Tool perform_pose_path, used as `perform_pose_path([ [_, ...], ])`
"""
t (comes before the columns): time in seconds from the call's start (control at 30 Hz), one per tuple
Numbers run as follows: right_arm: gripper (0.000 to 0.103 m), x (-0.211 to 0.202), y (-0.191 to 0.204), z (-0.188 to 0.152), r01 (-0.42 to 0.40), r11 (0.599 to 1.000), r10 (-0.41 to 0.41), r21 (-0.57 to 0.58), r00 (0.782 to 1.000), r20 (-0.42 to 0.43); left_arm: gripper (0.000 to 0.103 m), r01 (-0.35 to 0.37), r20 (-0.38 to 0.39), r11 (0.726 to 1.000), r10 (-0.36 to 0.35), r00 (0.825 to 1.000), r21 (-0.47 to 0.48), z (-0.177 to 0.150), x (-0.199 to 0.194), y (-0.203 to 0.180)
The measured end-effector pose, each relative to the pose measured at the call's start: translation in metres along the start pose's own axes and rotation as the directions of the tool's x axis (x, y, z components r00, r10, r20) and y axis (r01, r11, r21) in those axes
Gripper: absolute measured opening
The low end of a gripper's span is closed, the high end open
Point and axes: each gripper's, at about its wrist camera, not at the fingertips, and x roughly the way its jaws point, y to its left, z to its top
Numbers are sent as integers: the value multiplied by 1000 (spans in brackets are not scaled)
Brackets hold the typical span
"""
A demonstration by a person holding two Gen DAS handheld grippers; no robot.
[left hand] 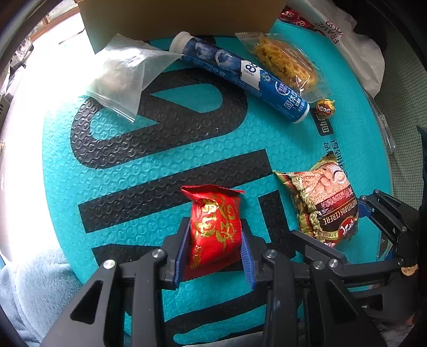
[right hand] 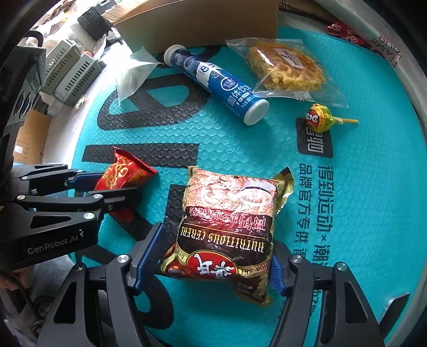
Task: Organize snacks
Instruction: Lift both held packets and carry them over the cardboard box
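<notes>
My left gripper (left hand: pixel 214 237) is shut on a red snack packet (left hand: pixel 214 229), its blue pads pressing both sides; it also shows in the right wrist view (right hand: pixel 120 176). My right gripper (right hand: pixel 210 251) is shut on a brown cereal bag (right hand: pixel 226 227), held just above the teal mat (right hand: pixel 360 186); the bag also shows in the left wrist view (left hand: pixel 323 205). On the mat farther off lie a blue tube (right hand: pixel 218 82), a clear-wrapped yellow pastry (right hand: pixel 285 69), a lollipop (right hand: pixel 320 117) and a clear zip bag (right hand: pixel 133 77).
A cardboard box (left hand: pixel 181 18) stands at the mat's far edge. A white plastic bag (left hand: pixel 355 48) and a red packet (right hand: pixel 344 32) lie at the far right. Grey crates (right hand: pixel 72 72) stand off to the left. A blue-grey cloth (left hand: pixel 32 283) lies at the near left.
</notes>
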Motion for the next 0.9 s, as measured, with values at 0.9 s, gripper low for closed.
perform_pose_path([
  [0.9,43,-14,15,-3,-50,999,50,14,998,48,32,-16,129,1000,13,992,26,-26,-57,-2],
])
